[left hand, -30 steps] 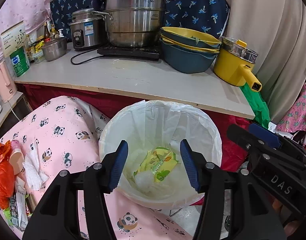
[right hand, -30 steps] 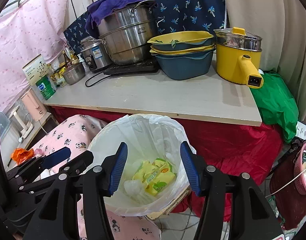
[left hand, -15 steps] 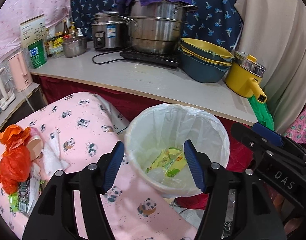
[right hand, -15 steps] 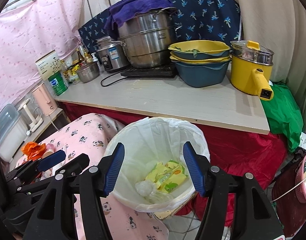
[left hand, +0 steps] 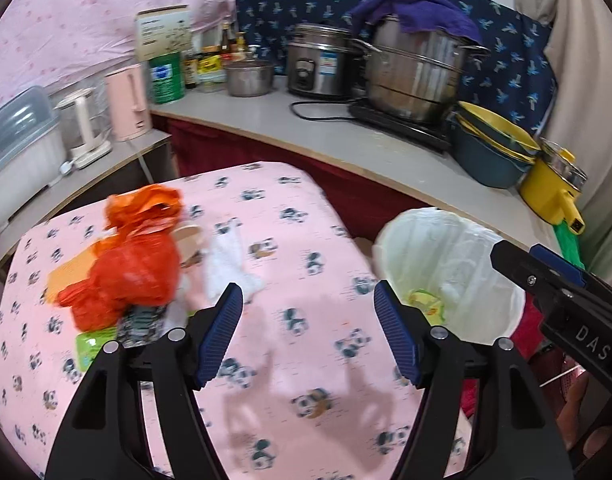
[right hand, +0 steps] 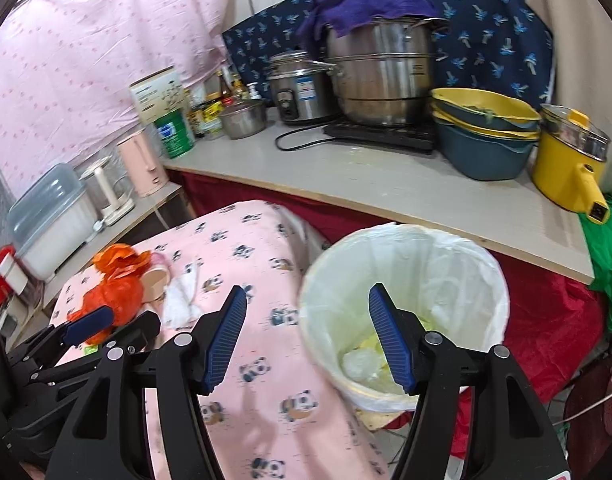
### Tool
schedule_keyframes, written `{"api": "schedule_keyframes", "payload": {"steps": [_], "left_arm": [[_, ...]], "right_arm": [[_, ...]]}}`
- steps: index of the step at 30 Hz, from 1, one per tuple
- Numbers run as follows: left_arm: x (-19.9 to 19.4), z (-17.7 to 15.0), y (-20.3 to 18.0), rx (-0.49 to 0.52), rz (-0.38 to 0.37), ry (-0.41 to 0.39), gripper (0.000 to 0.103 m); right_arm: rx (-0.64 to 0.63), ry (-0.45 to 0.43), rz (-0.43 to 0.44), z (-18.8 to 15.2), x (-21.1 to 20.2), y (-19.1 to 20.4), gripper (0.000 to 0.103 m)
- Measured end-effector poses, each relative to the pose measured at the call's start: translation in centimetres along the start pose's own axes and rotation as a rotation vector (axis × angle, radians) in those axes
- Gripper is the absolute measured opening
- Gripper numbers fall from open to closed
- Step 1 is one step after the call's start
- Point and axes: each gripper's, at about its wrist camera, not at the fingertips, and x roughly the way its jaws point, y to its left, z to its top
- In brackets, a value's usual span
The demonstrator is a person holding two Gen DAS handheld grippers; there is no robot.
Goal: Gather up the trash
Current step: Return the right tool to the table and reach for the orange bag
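A white-lined trash bin (left hand: 446, 240) (right hand: 406, 264) stands right of a table with a pink panda cloth (left hand: 290, 240) (right hand: 242, 248). Yellow wrappers (right hand: 370, 344) lie inside the bin. On the cloth lie an orange plastic bag (left hand: 134, 268) (right hand: 118, 292), a white tissue (left hand: 230, 268) (right hand: 182, 296), a small tan cup (left hand: 190, 236) (right hand: 156, 278) and a green packet (left hand: 92, 346). My left gripper (left hand: 306, 332) is open and empty above the cloth, right of the trash pile. My right gripper (right hand: 306, 332) is open and empty over the bin's left rim.
A counter (right hand: 386, 184) behind holds a steel pot (right hand: 382, 76), rice cooker (right hand: 298, 88), stacked bowls (right hand: 482, 132), a yellow electric pot (right hand: 566, 160) and jars. A pink kettle (left hand: 128, 102) and a plastic box (left hand: 18, 148) stand on a side shelf at left.
Both grippers have swung left, away from above the bin toward the pink table. The trash pile has come into fuller view. Both stay open and empty.
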Motion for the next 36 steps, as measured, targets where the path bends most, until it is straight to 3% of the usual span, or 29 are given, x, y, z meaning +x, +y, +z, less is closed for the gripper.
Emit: {"api": "schedule_keyframes", "payload": {"steps": [9, 20, 29, 36], "left_arm": [[-2.0, -2.0, 7.4, -0.114, 0.129, 0.001, 0.069], [-3.5, -4.2, 14.8, -0.212, 0.209, 0.008, 0.077], [-3.0, -4.3, 17.5, -0.249, 0.213, 0.0, 0.088], [-1.6, -3.9, 18.4, -0.236, 0.242, 0.013, 0.088]], "right_arm": [[-0.084, 0.049, 0.083, -1.0, 1.2, 5.7, 0.062], [-0.144, 0.112, 0.144, -2.6, 3.2, 11.1, 0.062], [-0.172, 0.161, 0.163, -3.2, 5.6, 13.7, 0.062], [-0.191, 0.185, 0.194, -3.2, 7.4, 15.5, 0.062]]}}
